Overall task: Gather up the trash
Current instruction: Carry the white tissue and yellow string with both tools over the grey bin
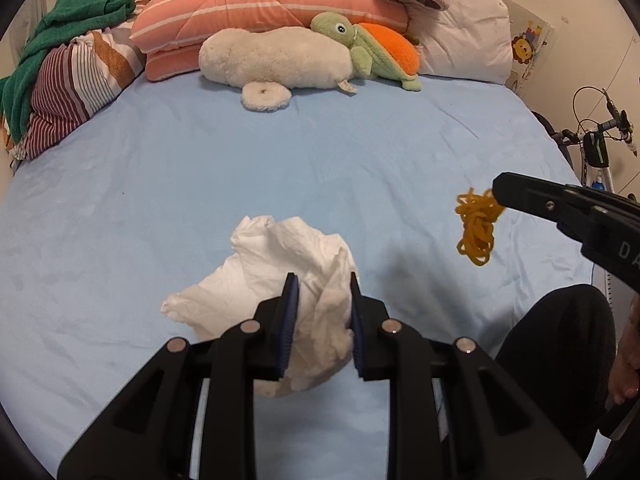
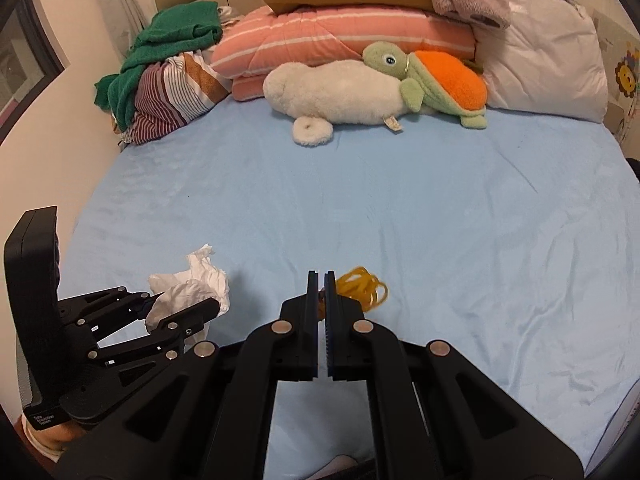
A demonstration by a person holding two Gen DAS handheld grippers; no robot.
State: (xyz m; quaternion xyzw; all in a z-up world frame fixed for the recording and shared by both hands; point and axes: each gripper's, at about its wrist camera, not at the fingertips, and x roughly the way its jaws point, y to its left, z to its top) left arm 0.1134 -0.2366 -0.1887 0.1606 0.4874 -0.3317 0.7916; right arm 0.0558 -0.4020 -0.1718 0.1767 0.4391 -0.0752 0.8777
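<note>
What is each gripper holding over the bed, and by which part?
Left gripper: the crumpled white tissue, pinched across its near side. Right gripper: the yellow rubber bands, clamped at the bunch's near end.

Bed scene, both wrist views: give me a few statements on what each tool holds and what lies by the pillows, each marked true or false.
1. The left tool is shut on a crumpled white tissue. True.
2. The right tool stands wide open with nothing in it. False: it is shut on a tangle of yellow rubber bands.
3. The rubber bands hang clear of the blue sheet. True.
4. A green and orange plush turtle lies by the pillows. True.
5. The white plush toy lies at the foot of the bed, beside the tissue. False: it lies by the pillows, against the turtle.
</note>
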